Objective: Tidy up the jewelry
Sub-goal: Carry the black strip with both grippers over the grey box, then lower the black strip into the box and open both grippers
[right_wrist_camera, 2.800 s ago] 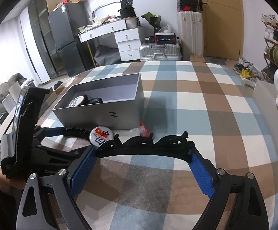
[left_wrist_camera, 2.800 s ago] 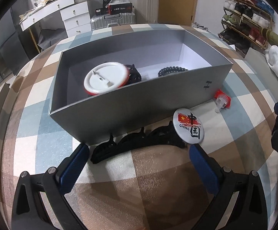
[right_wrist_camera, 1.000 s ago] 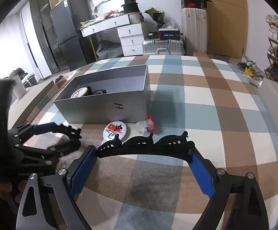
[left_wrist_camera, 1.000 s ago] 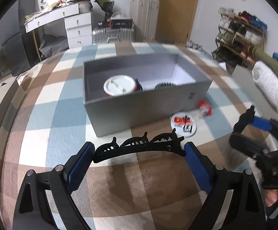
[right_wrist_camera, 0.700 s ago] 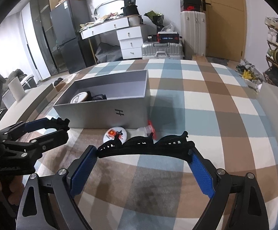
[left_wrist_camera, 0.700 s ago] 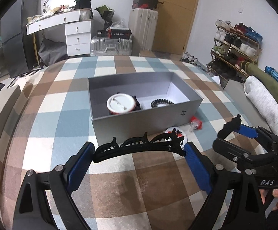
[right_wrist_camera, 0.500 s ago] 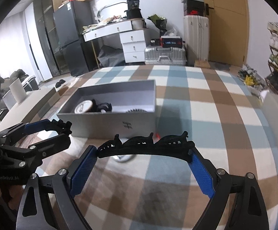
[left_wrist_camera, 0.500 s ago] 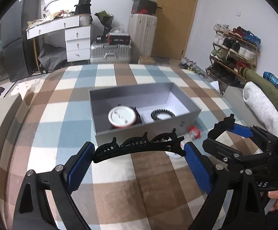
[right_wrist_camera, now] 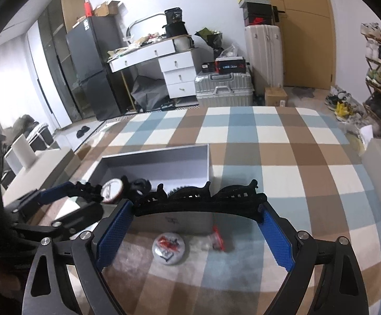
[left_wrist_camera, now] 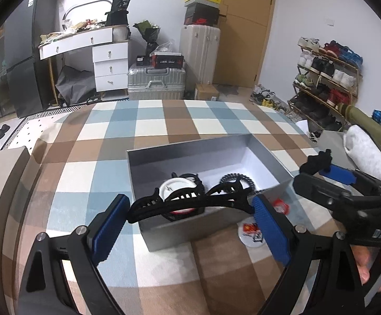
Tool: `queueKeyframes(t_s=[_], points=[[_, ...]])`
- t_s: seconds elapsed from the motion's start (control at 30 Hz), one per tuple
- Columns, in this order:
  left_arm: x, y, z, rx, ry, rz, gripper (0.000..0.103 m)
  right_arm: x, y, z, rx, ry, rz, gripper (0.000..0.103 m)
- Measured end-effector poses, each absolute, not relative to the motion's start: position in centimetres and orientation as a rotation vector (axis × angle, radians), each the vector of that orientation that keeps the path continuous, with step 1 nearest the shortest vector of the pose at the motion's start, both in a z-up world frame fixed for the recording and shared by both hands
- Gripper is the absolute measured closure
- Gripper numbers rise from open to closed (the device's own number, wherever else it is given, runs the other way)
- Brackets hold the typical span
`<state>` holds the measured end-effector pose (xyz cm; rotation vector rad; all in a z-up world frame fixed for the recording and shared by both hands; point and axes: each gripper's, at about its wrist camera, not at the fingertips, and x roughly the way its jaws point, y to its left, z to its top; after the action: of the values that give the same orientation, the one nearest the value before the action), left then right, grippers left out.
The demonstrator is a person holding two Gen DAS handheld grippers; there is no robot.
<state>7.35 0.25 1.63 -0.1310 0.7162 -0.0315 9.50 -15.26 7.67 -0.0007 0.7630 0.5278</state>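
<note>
Where each wide-set tongs (left_wrist_camera: 190, 211) (right_wrist_camera: 197, 214) grips a black hair claw (left_wrist_camera: 190, 200) (right_wrist_camera: 199, 200): grey box (left_wrist_camera: 148, 173) with white badge (left_wrist_camera: 177, 187), black beads (left_wrist_camera: 239, 179).

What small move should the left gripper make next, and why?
Probably carry it forward over the grey box: the left gripper grips a black hair clip, and the open box just ahead holds other sorted pieces.

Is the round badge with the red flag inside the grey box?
No, the round badge lies on the checked cloth outside the grey box, in front of its wall.
</note>
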Motion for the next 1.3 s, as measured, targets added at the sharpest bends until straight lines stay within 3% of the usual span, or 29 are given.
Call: queueKeyframes(t_s=[0.67,1.3], points=[[7.8,1.6,1.2,-0.155,0.713,0.006,0.012,12.4,-13.1,6.8,0.099,0.791,0.559,0.009],[7.5,4.0,1.8,-0.229,0.673,0.034,0.012,13.0,-10.3,5.4,-0.032,0.787,0.575,0.009]])
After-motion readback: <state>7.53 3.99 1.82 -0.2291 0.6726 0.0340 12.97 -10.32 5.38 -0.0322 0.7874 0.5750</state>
